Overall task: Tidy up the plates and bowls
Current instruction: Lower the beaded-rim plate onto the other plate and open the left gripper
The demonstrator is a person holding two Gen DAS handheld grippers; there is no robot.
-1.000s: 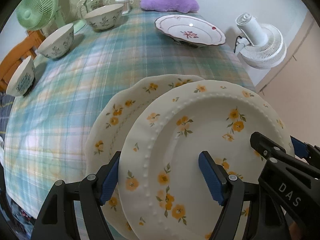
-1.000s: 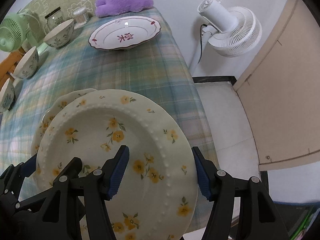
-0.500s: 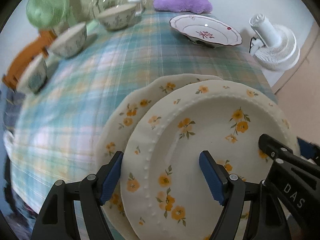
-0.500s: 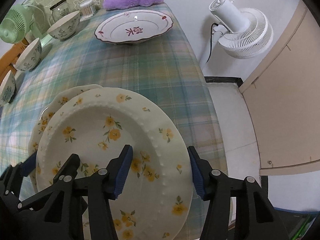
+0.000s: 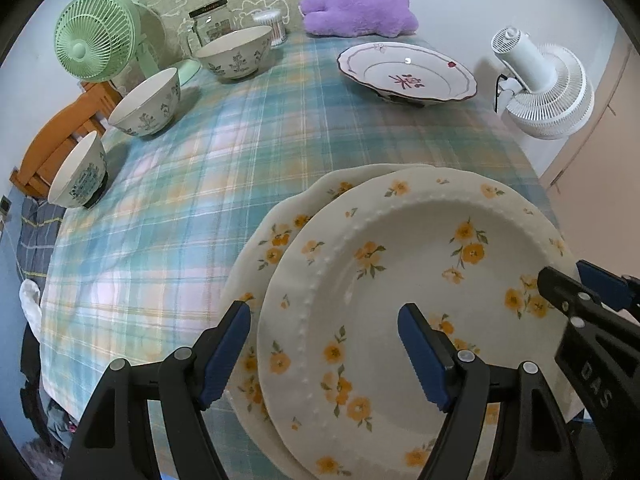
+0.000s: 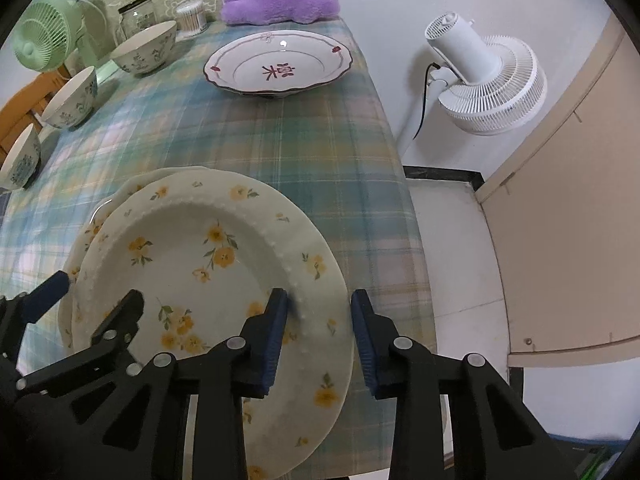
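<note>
Two cream plates with yellow flowers lie stacked and offset at the near table edge: the beaded top plate [image 5: 420, 280] [image 6: 208, 264] on a scalloped lower plate [image 5: 276, 240]. My left gripper [image 5: 324, 340] is open and straddles the left rims of both. My right gripper [image 6: 320, 316] is closing, with the top plate's right rim between its jaws; the pads do not press on it. A red-patterned plate [image 5: 408, 76] sits at the far right. Three floral bowls [image 5: 236, 56] [image 5: 148, 100] [image 5: 80, 172] line the left side.
At the back stand a green fan [image 5: 96, 36], a glass jar [image 5: 212, 20], a swab holder [image 5: 272, 24] and a purple plush [image 5: 360, 12]. A white fan [image 6: 488, 80] stands on the floor right of the table. A wooden chair [image 5: 60, 128] is at the left.
The right gripper's jaws have narrowed around the top plate's right rim. The left gripper stays open at the left rims. The plates have not shifted.
</note>
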